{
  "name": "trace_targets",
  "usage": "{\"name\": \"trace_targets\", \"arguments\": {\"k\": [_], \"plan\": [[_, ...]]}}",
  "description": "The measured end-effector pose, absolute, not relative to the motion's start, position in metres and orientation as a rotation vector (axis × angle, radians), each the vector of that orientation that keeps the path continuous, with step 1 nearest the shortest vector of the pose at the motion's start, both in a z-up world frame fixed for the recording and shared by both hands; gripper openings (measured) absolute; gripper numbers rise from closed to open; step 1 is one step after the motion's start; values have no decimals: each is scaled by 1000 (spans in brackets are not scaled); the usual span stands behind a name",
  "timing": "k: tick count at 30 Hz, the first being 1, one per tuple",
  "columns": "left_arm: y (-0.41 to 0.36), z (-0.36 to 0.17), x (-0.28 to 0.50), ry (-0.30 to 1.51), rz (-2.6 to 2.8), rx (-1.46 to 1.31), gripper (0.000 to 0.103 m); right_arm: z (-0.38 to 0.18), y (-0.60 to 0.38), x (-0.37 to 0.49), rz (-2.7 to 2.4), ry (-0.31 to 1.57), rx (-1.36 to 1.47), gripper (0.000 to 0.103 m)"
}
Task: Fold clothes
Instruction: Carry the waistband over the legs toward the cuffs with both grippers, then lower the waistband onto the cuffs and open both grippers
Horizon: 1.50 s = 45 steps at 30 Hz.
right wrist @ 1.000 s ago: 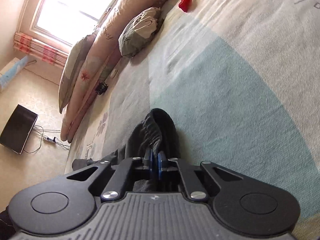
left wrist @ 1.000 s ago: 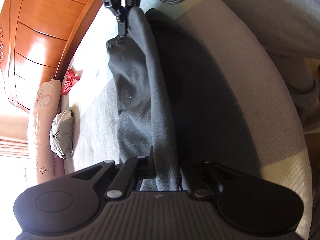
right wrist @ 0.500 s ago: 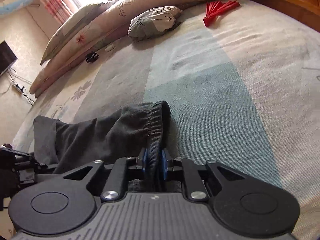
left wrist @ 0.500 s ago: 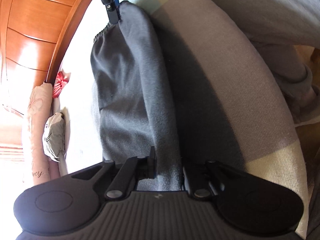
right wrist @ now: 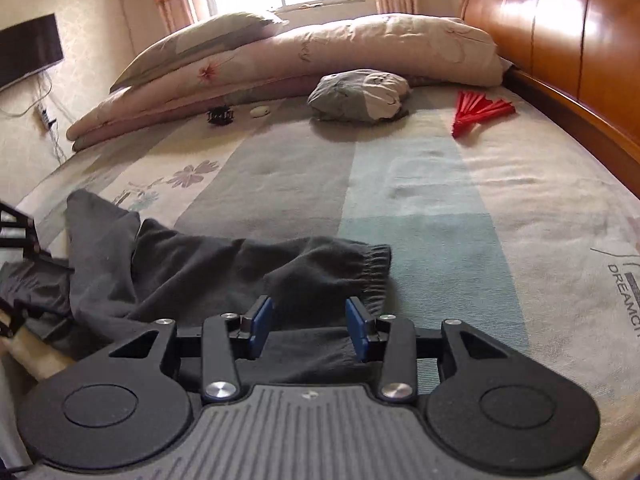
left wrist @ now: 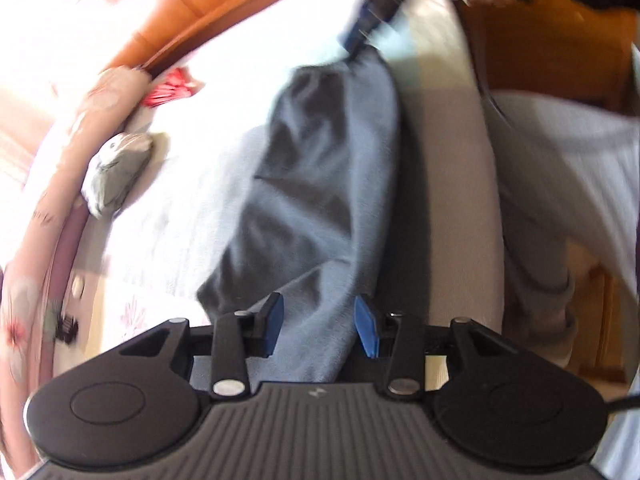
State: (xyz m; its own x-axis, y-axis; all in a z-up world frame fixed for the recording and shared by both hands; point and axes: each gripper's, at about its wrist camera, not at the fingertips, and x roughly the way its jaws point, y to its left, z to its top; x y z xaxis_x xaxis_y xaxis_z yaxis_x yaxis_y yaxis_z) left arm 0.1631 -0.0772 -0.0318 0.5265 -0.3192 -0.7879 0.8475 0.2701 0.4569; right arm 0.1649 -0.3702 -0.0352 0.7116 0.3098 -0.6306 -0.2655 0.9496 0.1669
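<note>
Both my grippers were spread wide with nothing pinched: the left gripper (left wrist: 319, 322) and the right gripper (right wrist: 307, 327) each just straddled the dark grey pants (right wrist: 224, 272). The pants lay crumpled on the striped bedspread (right wrist: 420, 200), elastic cuff (right wrist: 374, 270) toward the headboard side.

We see the left wrist view smeared by motion blur. The dark trousers (right wrist: 224, 272) run beneath the right gripper (right wrist: 306, 326), their near edge hidden.
</note>
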Motion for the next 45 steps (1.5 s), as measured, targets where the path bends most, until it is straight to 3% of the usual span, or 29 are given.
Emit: {"name": "trace_targets", "arguments": {"k": [8,16,19,22,26,31,40,45], "plan": [[-99,-63,212,790,-770,450,39,-85,-324,163,272,795,-32,49],[-88,-100,197,845,-692,239,40,-90,-324,146,225,763,-31,51],[-80,-93,198,860,-661,206,42,-90,-322,147,218,764,-20,57],[-64,-83,203,870,-622,163,53,-91,-317,147,218,762,-22,64],[-22,-68,214,857,-521,64,68,-91,-316,145,218,758,-13,67],[53,-56,229,836,-354,-93,69,-83,-313,140,243,748,36,88],[206,-100,266,845,-55,-688,69,-55,-288,143,298,655,73,91],[238,-134,278,833,-95,-914,69,-46,-274,151,296,602,80,91]]}}
